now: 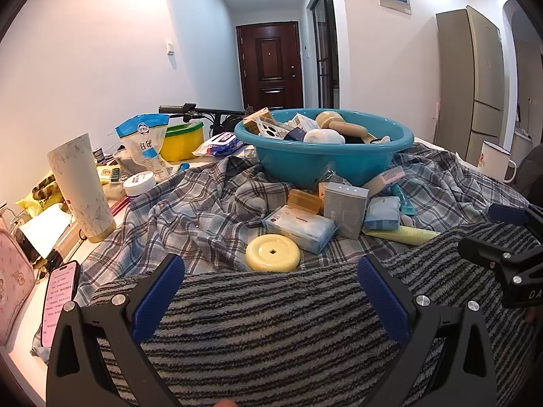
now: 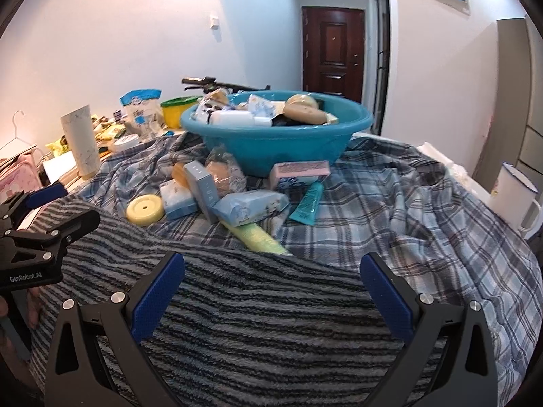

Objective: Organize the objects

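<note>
A teal basin full of packets and bottles stands on a plaid cloth. In front of it lie a yellow round disc, a tissue pack, a grey box, a teal tube and a pale yellow tube. My left gripper is open and empty above a striped fleece blanket. My right gripper is open and empty above the same blanket; it also shows in the left wrist view.
At the left stand a tall cream tumbler, a white bag, a yellow tub, a phone and a pink pouch. A white enamel mug stands at the right.
</note>
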`<state>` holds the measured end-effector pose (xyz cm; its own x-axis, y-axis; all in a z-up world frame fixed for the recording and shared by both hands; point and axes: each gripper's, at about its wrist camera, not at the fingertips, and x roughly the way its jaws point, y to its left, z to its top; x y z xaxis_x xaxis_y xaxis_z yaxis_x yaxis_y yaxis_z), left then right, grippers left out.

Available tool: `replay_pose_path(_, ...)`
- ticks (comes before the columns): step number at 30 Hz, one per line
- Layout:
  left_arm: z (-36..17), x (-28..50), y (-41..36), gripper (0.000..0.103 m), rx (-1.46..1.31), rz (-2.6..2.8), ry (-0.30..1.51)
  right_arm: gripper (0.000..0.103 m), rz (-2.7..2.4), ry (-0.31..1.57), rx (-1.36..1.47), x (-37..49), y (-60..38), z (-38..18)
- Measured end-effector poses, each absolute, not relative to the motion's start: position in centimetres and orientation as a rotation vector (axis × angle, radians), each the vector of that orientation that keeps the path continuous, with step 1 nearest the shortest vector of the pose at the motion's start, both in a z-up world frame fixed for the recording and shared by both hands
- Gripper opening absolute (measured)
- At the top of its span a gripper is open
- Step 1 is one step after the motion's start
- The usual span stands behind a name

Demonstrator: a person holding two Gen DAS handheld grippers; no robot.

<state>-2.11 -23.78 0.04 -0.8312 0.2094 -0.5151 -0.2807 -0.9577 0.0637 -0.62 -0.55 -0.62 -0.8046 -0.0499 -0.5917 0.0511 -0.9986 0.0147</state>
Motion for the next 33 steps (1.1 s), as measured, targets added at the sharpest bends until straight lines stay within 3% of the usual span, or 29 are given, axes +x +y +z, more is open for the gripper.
replay_pose_path(14,-0.3,-2.6,-23.3,0.103,-0.801,2.735,0.216,0.103,-2.96,-0.006,0.878,0.3,-0.6,-0.2)
replay_pose_path(21,-0.4,-3.0,-23.8,0.103,-0.826,2.705,0.171,0.103,-2.95,-0.101,0.774,1.5,0.3,0.8)
replay_pose_path(27,-0.3,-2.8,-24.7,0.103,-0.8,2.635,0.075,0.103,-2.978,-0.137,0.571,3.5,0.7,2.5)
replay_pose_path(33,0.3,-2.9,-26.7,0.103,-0.768,2.475,-0.137,0.103,-3.08,-0.094,0.385,5.0,0.4,4.4)
